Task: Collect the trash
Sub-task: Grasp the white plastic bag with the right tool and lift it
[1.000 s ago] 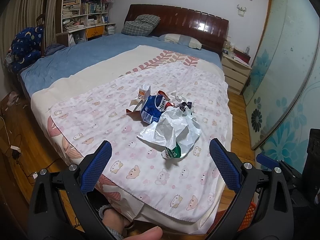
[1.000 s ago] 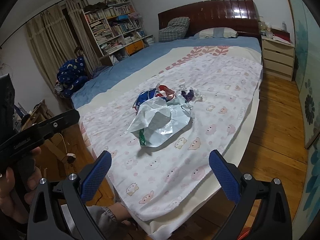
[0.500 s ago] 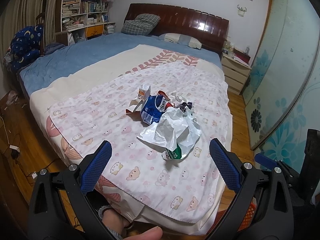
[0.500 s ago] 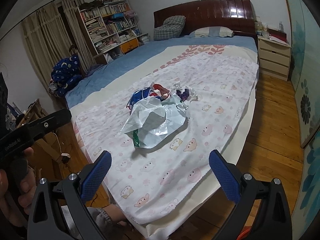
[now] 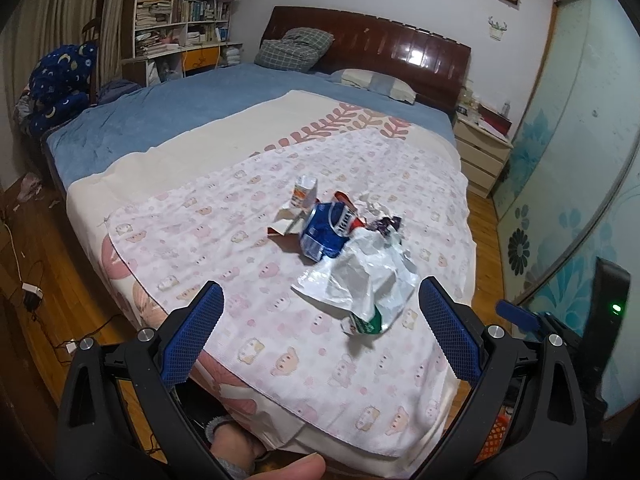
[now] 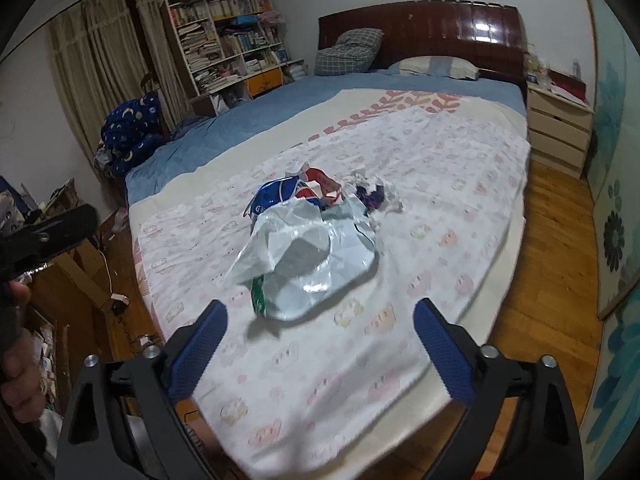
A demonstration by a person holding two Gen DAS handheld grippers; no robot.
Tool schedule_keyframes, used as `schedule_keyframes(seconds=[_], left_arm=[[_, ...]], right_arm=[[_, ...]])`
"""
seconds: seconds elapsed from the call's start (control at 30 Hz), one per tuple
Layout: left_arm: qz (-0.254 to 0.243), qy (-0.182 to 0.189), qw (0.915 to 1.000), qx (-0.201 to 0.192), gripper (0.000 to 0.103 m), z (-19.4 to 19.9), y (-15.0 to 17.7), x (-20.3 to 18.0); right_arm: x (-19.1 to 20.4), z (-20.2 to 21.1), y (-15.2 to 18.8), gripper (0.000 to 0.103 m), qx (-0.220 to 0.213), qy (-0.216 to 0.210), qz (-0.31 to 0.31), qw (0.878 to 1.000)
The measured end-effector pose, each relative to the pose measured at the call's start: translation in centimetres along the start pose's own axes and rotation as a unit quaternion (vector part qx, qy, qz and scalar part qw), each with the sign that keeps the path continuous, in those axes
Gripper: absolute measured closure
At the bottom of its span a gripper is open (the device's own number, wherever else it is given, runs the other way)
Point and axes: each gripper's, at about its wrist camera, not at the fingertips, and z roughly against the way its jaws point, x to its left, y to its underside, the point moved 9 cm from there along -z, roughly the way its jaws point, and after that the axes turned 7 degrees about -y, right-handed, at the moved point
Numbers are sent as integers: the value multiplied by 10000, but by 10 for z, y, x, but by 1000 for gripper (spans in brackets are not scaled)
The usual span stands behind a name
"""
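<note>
Left wrist view: we see our left gripper [image 5: 320, 332] with its blue-padded jaws spread wide and nothing between them, hanging over the near edge of a white bedsheet printed with small pink animal faces [image 5: 248, 248]. The trash sits in one heap near the middle of that sheet. Nearest us is a crumpled white plastic bag with a green printed corner [image 5: 362, 284]. Just behind it, touching, lies a crushed blue and white snack packet with red on it [image 5: 326, 228]. Beside that stands a small white carton with an orange label [image 5: 305, 191], upright, next to a flattened piece of red-edged cardboard [image 5: 285, 227]. A dark purple wrapper [image 5: 386, 224] pokes out at the far right of the heap (what sort of wrapper, we cannot tell).

In the right wrist view, our right gripper [image 6: 320, 348] also holds nothing; its blue pads are well apart and closing slightly, with only the sheet showing between them. It hovers over the sheet, short of the white plastic bag [image 6: 308, 256], which lies just beyond the fingertips without touching them. The blue snack packet [image 6: 276, 196] shows behind the bag. At the left edge, a hand [image 6: 18, 364] grips the black handle of the other gripper.
</note>
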Motion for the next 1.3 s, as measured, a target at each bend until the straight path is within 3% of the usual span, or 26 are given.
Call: schedule_keyframes(seconds=[0.1, 0.23, 0.37, 0.43, 0.5, 0.6, 0.9, 1.13, 1.3], left_arm=[[-39, -39, 10000, -32, 6, -2, -10, 6], [-54, -28, 10000, -63, 6, -6, -21, 12], [-85, 60, 9999, 2, 6, -11, -25, 13], [-120, 92, 9999, -16, 6, -12, -28, 13], [-98, 100, 9999, -43, 6, -13, -31, 17], [78, 91, 9999, 31, 6, -20, -34, 27], [417, 89, 9989, 204, 6, -34, -36, 47], [434, 43, 9981, 445, 6, -49, -28, 42], [190, 118, 9967, 777, 6, -64, -13, 19]], right_arm=[[4, -24, -10, 24, 120, -177, -97, 9997], [21, -64, -23, 25, 271, -313, 8, 9991], [41, -98, -32, 25, 353, -120, 387, 9986], [49, -120, -31, 21, 529, -43, 534, 9972], [49, -143, -28, 23, 764, -45, 467, 9960], [48, -158, -28, 65, 826, -232, 283, 9959], [38, -121, -40, 68, 340, -862, -117, 9956], [20, -57, -49, 68, -227, -1285, -508, 9902], [-20, -3, -54, 68, -621, -1244, -801, 9870]])
